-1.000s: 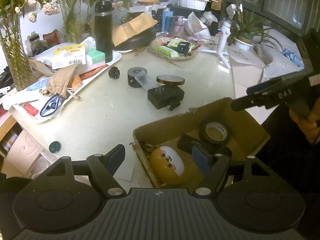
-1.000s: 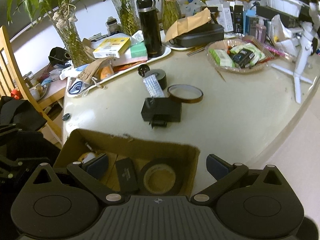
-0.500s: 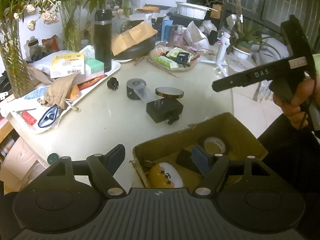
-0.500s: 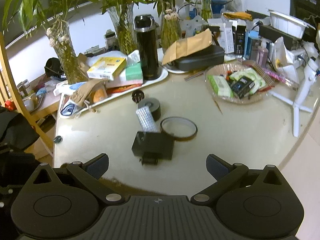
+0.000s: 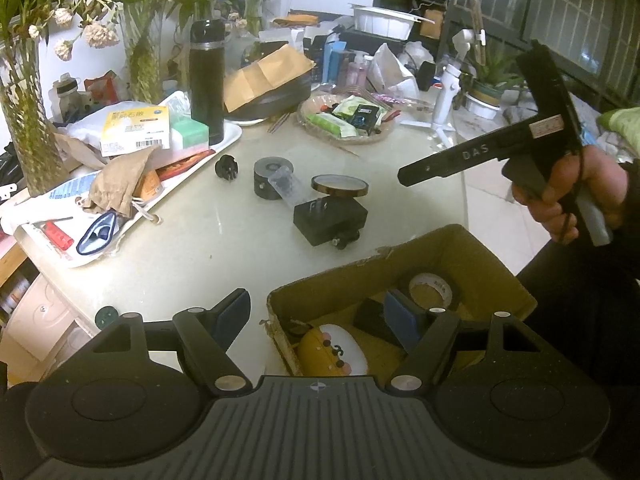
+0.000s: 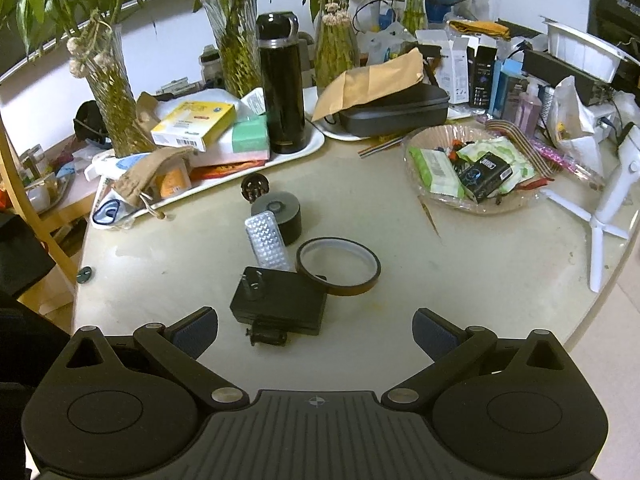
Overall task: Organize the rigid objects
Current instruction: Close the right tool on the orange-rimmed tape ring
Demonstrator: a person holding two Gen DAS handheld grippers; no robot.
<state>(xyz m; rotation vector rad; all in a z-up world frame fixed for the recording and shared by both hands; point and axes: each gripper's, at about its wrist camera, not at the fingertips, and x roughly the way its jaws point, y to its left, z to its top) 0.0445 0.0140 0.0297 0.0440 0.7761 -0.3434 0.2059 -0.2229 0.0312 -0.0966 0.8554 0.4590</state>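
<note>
Right gripper, jaws spread and empty, hovers at six o'clock of the black rectangular plug adapter; left gripper, jaws spread, straddles the brown cardboard box's wall.

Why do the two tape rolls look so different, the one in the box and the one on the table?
The boxed roll is black and thick with a small pale core; the table roll is brownish, thin-walled, with a wide hole. The boxed roll lies inside the cardboard box; the table roll leans partly on the black adapter. Both are round tape rings.
</note>
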